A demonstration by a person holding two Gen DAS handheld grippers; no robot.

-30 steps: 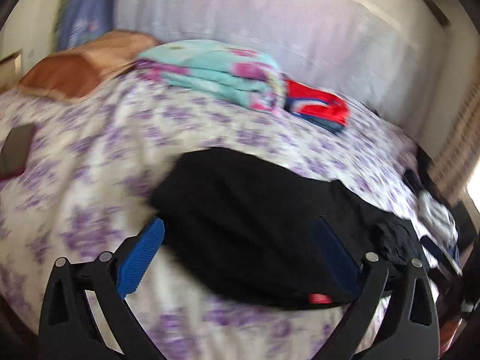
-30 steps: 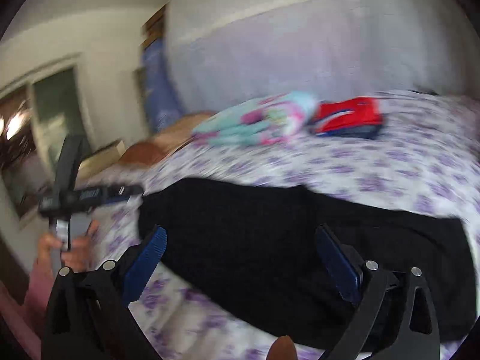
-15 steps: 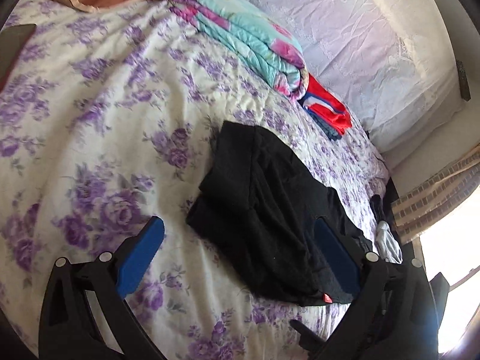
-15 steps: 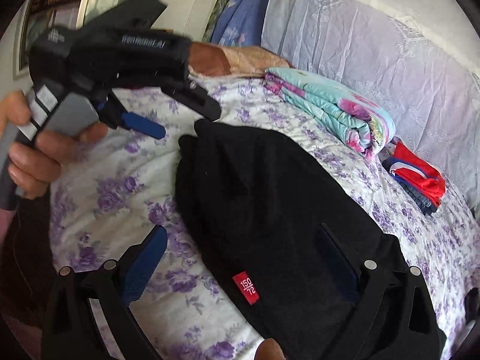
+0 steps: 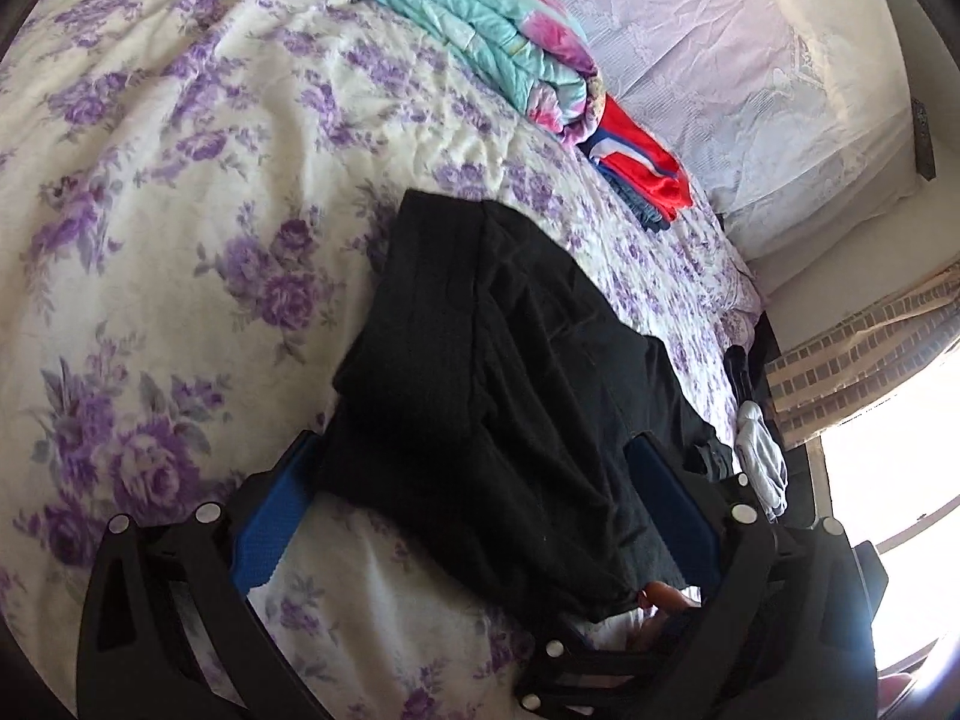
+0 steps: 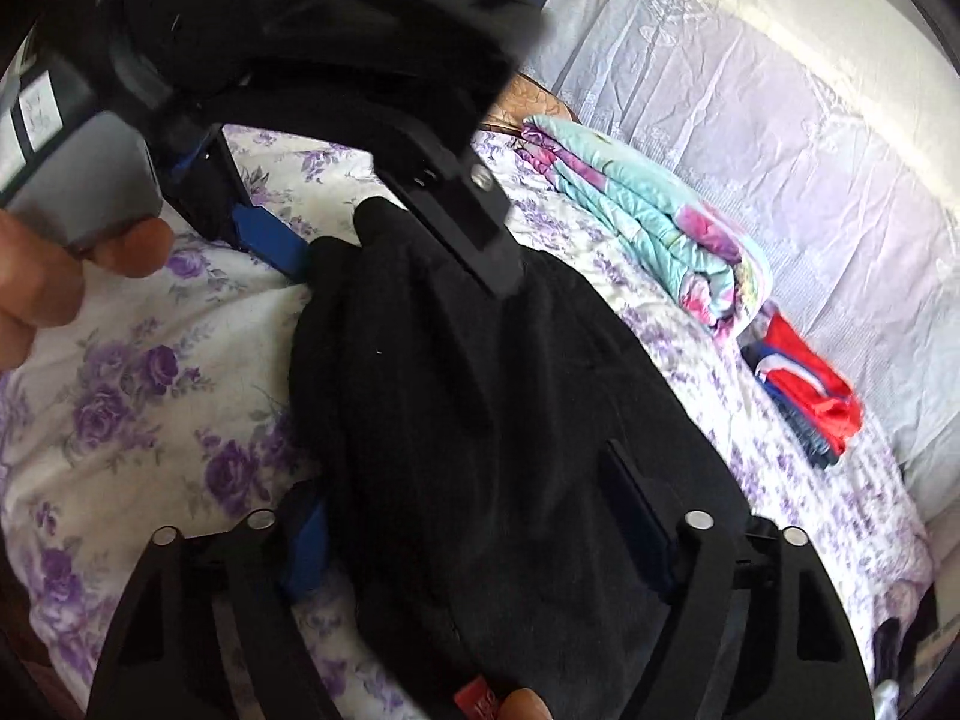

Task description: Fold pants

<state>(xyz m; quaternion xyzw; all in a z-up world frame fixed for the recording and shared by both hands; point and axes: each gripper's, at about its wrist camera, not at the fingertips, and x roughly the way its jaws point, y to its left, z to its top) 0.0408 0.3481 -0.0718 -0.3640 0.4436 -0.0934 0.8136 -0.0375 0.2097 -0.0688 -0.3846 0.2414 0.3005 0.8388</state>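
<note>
A: Going left to right from the left wrist: purple-flowered bedsheet [image 5: 180, 192], then black pants [image 5: 492, 372] bunched mid-bed, right between the wide-spread pads of the left gripper [image 5: 474, 492]. Not clamped on anything.

B: Same from the other side. Left gripper's body [image 6: 300, 48] blocking the whole upper-left, one blue pad right at the pants' edge [image 6: 480, 420]. Right gripper [image 6: 480, 534] spread wide too, straddling the cloth.

A: Further right: folded teal floral blanket [image 5: 498, 42], touching a red folded garment [image 5: 648, 168], white curtain [image 5: 750, 60] behind.

B: Yep, plus a red tag [image 6: 477, 703] at the bottom.
</note>
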